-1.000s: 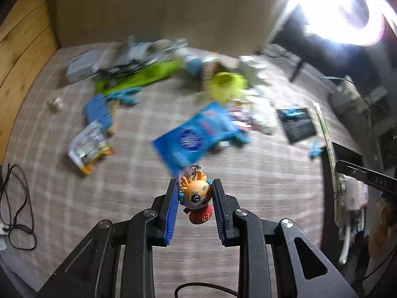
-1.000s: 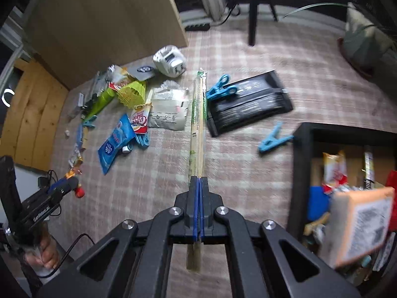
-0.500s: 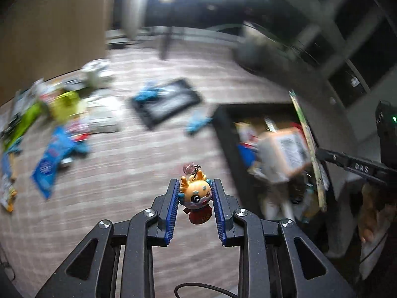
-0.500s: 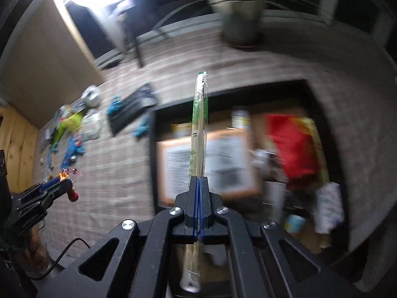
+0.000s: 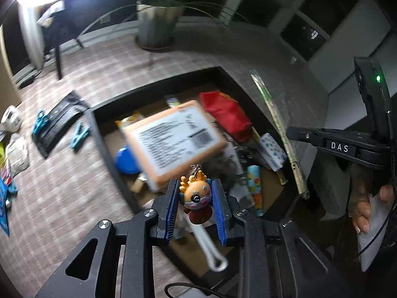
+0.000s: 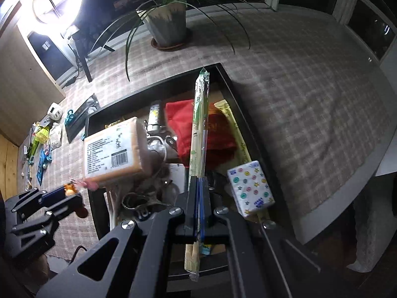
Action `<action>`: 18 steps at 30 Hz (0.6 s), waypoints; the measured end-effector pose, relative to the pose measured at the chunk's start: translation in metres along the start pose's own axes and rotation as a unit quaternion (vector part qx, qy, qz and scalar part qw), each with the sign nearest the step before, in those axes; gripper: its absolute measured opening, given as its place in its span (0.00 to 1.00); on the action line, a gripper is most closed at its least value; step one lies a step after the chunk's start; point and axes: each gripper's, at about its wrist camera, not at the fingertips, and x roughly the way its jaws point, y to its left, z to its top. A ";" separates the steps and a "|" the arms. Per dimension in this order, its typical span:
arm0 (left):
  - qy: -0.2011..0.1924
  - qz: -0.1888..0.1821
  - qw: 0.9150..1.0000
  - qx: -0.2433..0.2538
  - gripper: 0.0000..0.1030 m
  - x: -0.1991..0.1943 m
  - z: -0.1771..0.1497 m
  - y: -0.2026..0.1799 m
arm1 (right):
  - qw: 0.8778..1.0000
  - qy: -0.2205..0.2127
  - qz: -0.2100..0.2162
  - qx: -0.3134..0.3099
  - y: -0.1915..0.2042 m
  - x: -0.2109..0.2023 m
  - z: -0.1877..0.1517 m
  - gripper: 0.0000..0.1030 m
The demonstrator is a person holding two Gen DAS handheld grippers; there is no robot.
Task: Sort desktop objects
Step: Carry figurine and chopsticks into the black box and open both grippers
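The left gripper points steeply down over the near edge of a black tray, its blue-padded fingers pinching a small orange cartoon keychain figure by the head, with its red body hanging below and a metal ring sticking up past the fingertips. Just beyond those fingers, inside the tray, lie an orange box with a printed label, a blue disc, a red pouch and a white spoon-like tool. Only this view shows a person's hand at the far right, wrapped round the handle of the right gripper, whose long wrapped pair of chopsticks juts out over the tray's right side. To the left of the fingers, on the checked cloth of the worktop, sit blue clips and a black packet.

The right gripper also tilts steeply down above the tray. Its fingers are pressed together on the chopsticks, which run straight ahead past the fingertips and stick out behind them too. This view alone shows a white tissue pack with coloured dots just right of the fingers, a potted plant far ahead, and the left gripper low at the left, beside the tray, carrying the keychain figure.
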 end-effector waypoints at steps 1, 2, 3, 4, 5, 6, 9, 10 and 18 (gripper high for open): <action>0.002 0.000 1.000 0.004 0.24 0.002 0.000 -0.005 | 1.000 0.000 -0.001 -0.001 -0.001 -0.001 0.000 0.01; 0.003 0.001 1.000 0.008 0.24 0.004 0.000 -0.009 | 1.000 0.000 -0.001 -0.001 -0.003 -0.001 0.000 0.01; 0.004 0.001 1.000 0.013 0.24 0.005 0.001 -0.014 | 1.000 0.001 -0.001 -0.001 -0.004 -0.001 0.000 0.01; 0.004 0.003 1.000 0.016 0.24 0.006 0.002 -0.017 | 1.000 0.001 0.000 -0.001 -0.006 0.000 0.000 0.01; 0.004 0.004 1.000 0.019 0.24 0.007 0.003 -0.020 | 1.000 0.001 0.001 -0.001 -0.007 0.000 0.000 0.01; 0.003 0.005 1.000 0.022 0.24 0.008 0.004 -0.023 | 1.000 -0.001 0.002 -0.004 -0.008 0.000 0.001 0.02; 0.005 0.000 0.999 0.033 0.34 0.009 0.007 -0.030 | 1.000 0.002 -0.003 -0.006 -0.009 0.000 0.004 0.17; 0.010 0.004 1.000 0.029 0.46 0.011 0.008 -0.030 | 1.000 0.000 -0.003 -0.004 -0.010 0.000 0.005 0.31; 0.005 0.017 1.000 0.010 0.48 0.003 0.004 -0.010 | 1.000 -0.011 0.006 -0.009 0.003 -0.002 0.007 0.40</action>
